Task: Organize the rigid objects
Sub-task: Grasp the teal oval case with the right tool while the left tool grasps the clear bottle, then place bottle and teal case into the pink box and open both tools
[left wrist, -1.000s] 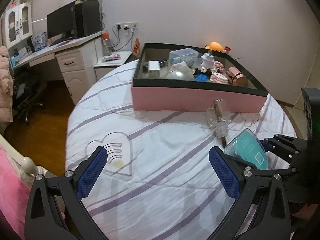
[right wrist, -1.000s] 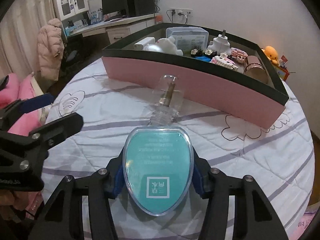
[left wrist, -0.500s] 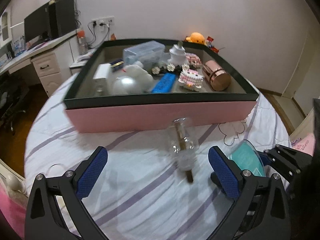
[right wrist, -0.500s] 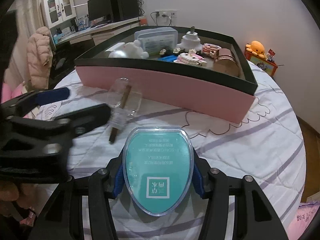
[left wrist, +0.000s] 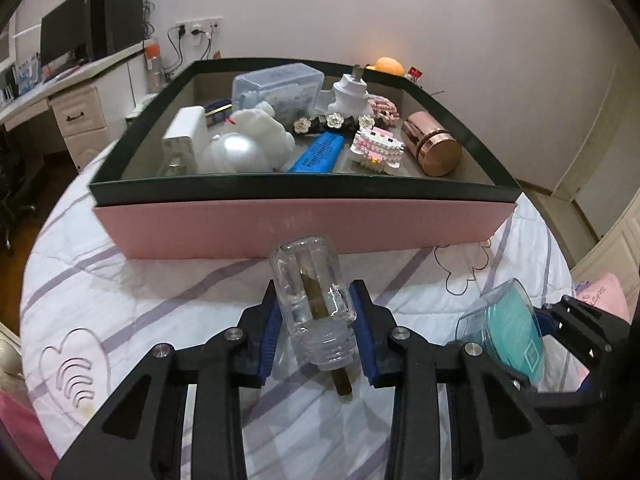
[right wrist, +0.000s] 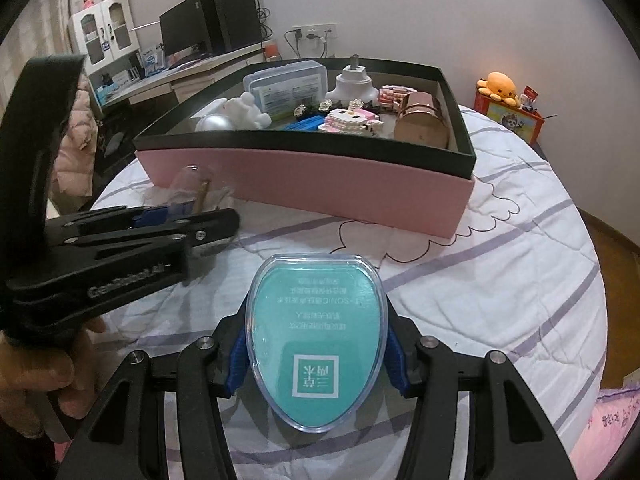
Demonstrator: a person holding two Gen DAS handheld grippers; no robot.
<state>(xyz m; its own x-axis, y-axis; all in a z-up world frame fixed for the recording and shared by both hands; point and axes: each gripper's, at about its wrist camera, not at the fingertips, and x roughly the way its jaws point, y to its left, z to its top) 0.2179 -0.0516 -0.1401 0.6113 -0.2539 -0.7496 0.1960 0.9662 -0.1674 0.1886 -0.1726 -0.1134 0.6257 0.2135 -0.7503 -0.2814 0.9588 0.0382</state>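
My left gripper (left wrist: 316, 320) is shut on a clear glass bottle (left wrist: 310, 288) with a brown stick inside, just in front of the pink box (left wrist: 304, 228). The bottle also shows in the right wrist view (right wrist: 192, 188), between the left gripper's blue pads. My right gripper (right wrist: 316, 340) is shut on a teal case with a clear rim (right wrist: 316, 340), held over the bed; the case shows at the right in the left wrist view (left wrist: 508, 332). The pink box with a dark rim (right wrist: 304, 184) holds several items.
The box holds a blue bar (left wrist: 318, 152), a copper jar (left wrist: 432, 148), a clear plastic case (left wrist: 280, 84), a white plush (left wrist: 260, 132) and a brick figure (left wrist: 378, 148). A desk with a monitor (left wrist: 72, 32) stands at left. An orange plush (right wrist: 500, 84) sits at right.
My left gripper has moved in to the bottle and closed on it; it was open before. My right gripper still holds the teal case and has shifted slightly.
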